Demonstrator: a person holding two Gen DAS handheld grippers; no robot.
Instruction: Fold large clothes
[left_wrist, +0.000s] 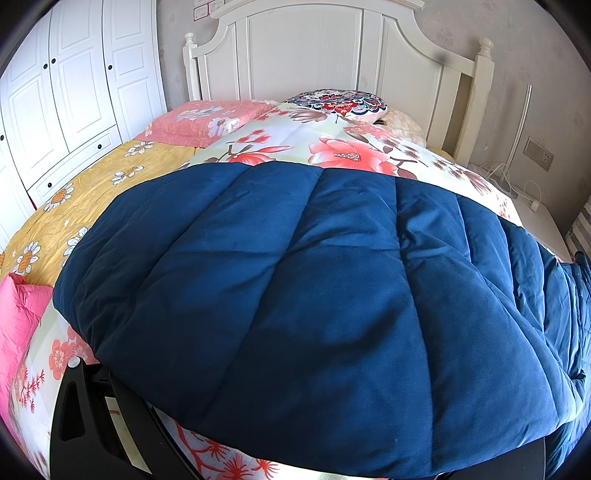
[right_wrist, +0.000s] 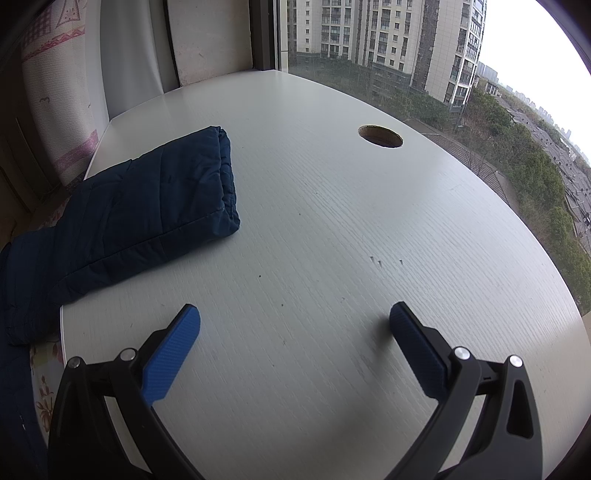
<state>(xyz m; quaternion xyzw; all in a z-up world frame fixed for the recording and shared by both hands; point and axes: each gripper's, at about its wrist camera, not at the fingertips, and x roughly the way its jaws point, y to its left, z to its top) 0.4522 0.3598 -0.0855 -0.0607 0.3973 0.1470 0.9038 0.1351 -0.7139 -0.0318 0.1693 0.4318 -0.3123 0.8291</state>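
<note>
A large navy quilted coat lies spread over the bed and fills most of the left wrist view. It drapes over my left gripper, whose black left arm shows at the bottom left; its fingertips are hidden under the cloth. In the right wrist view one navy sleeve of the coat lies across the left side of a white desk. My right gripper is open and empty, hovering above the desk to the right of the sleeve, its blue pads wide apart.
The bed has a floral quilt, a yellow daisy sheet, a pink pillow and a white headboard. A white wardrobe stands at left. The desk has a round cable hole and a window behind.
</note>
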